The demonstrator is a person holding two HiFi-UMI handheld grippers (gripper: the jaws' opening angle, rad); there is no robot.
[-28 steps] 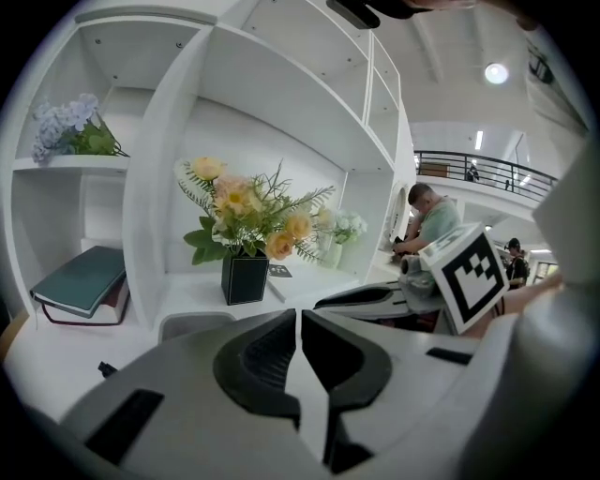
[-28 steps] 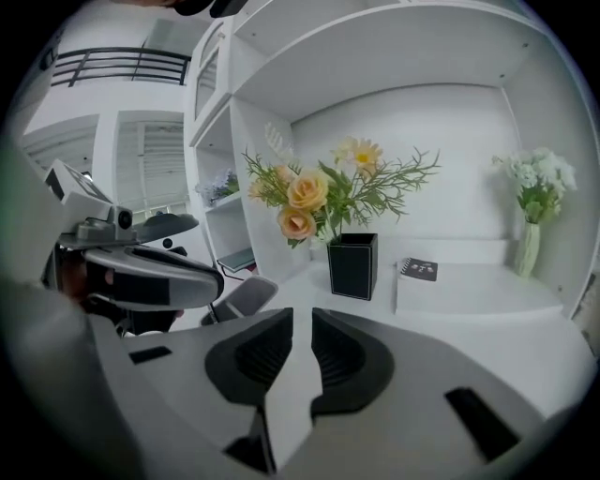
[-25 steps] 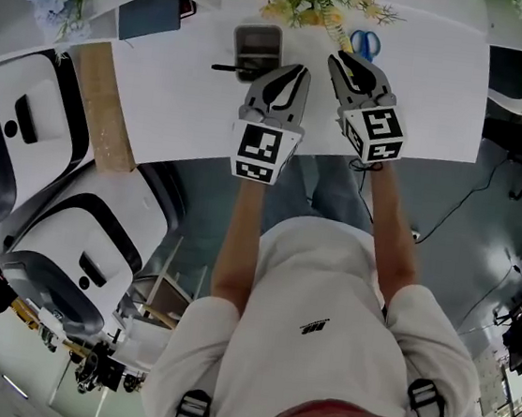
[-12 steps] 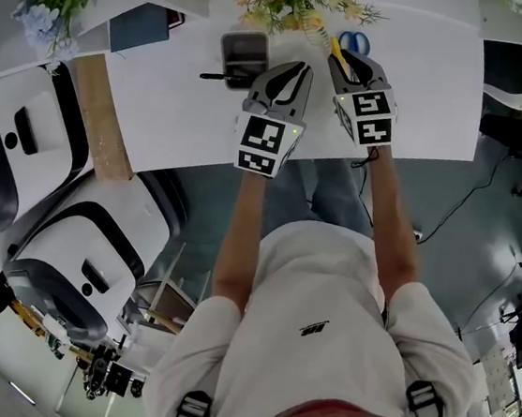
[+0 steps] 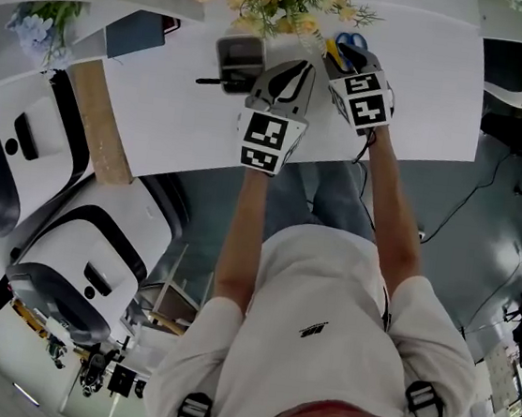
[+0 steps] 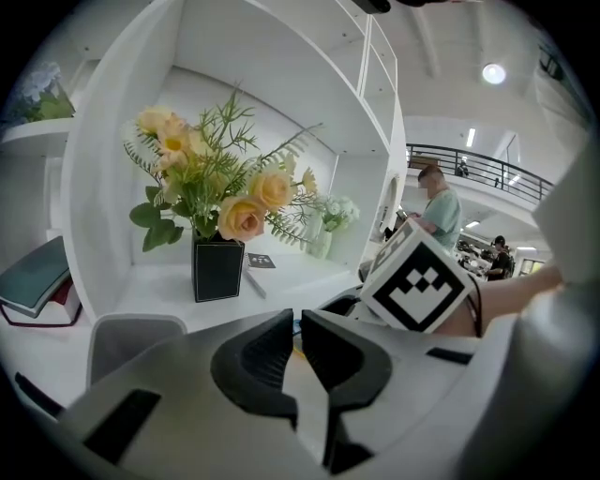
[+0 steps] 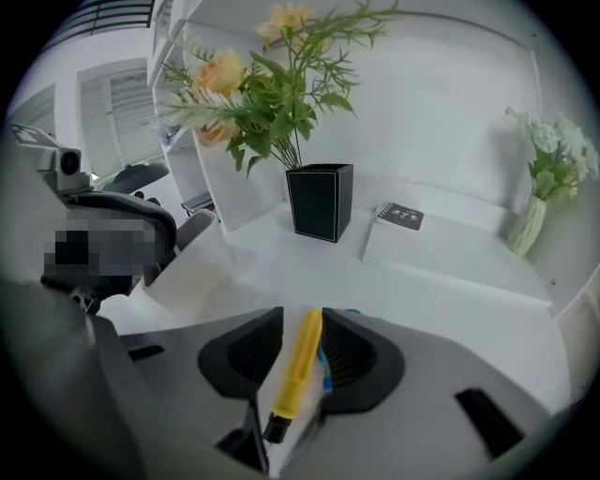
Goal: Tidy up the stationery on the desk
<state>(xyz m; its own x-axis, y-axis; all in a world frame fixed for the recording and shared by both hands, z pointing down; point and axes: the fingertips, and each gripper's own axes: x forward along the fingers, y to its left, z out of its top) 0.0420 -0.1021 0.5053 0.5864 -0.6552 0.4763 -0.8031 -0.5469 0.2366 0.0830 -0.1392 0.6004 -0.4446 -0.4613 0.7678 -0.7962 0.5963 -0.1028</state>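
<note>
While the right gripper (image 7: pixel 302 314) stands low over the tabletop (image 5: pixel 161 96) at the upper right of the head view, its jaws have just been opening and now sit wide, with a yellow pen (image 7: pixel 298 370) lying lengthwise between them, dark tip nearest the camera. Whether either pad still brushes it cannot be told. Blue-handled scissors (image 5: pixel 357 43) lie just beyond the pen. Step in hand, by judgement: setting the pen down beside the scissors. To do it well, hold the jaws wide, lift straight up and back along the pen's length so neither pad drags or rolls it, and check that it lies still before leaving. Left gripper (image 6: pixel 296 319): jaws drawn nearly together, nothing between them, idle just left of the right one. Containers: grey box (image 5: pixel 243 40), upper centre of the head view, contents not visible, with a black pen (image 5: pixel 209 80) lying loose at its left; black square vase (image 7: pixel 319 202), holding peach and yellow roses with greenery; slim pale vase (image 7: pixel 530 225), far right of the right gripper view, holding white blossoms. Small notepad (image 7: pixel 398 217) lies flat between the two vases.
</note>
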